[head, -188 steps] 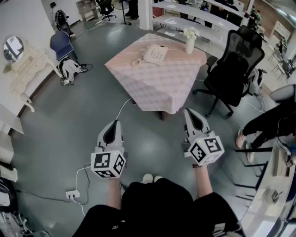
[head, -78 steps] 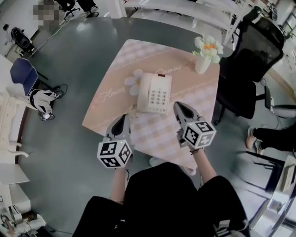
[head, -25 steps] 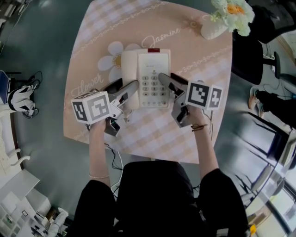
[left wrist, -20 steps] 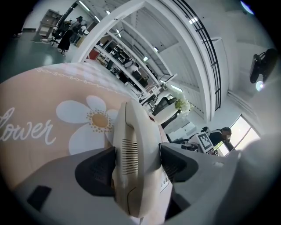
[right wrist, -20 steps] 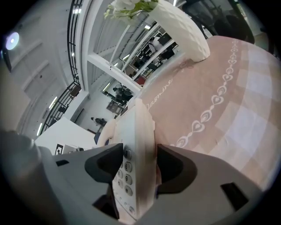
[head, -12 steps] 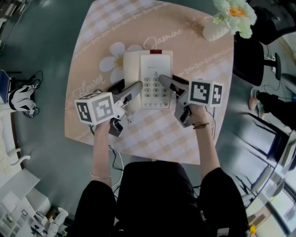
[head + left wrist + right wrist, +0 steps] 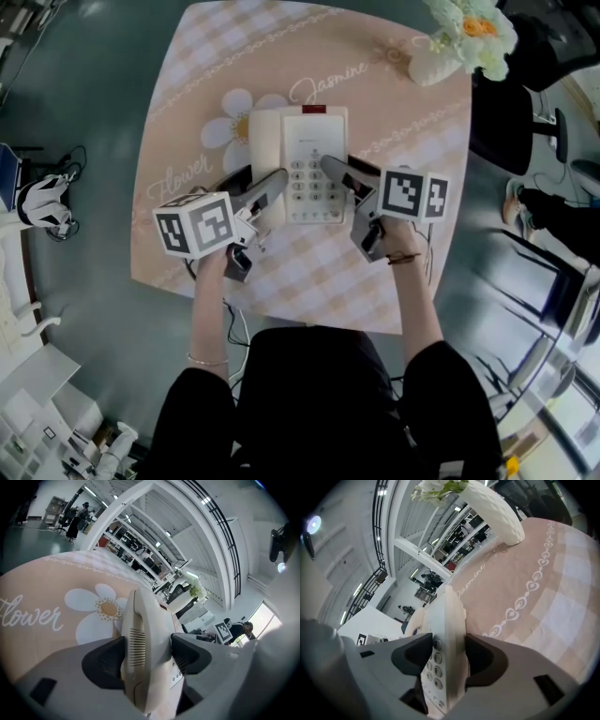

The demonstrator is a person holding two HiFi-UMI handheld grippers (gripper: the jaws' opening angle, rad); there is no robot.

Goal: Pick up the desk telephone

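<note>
Lengthwise, the desk telephone (image 7: 302, 150) runs near-to-far — handset (image 7: 265, 141) leftward.

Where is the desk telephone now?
Head view, mid-table: desk telephone right of the printed daisy, left gripper on its handset, right gripper on its keypad edge.

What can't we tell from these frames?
- Head view: whether the desk telephone is off the tablecloth; its own body hides the underside.
- Head view: the lower end of the handset, under the left gripper.
- Right gripper view: flowers, cut by the top edge.
- Head view: digits on the keypad, too small.
</note>
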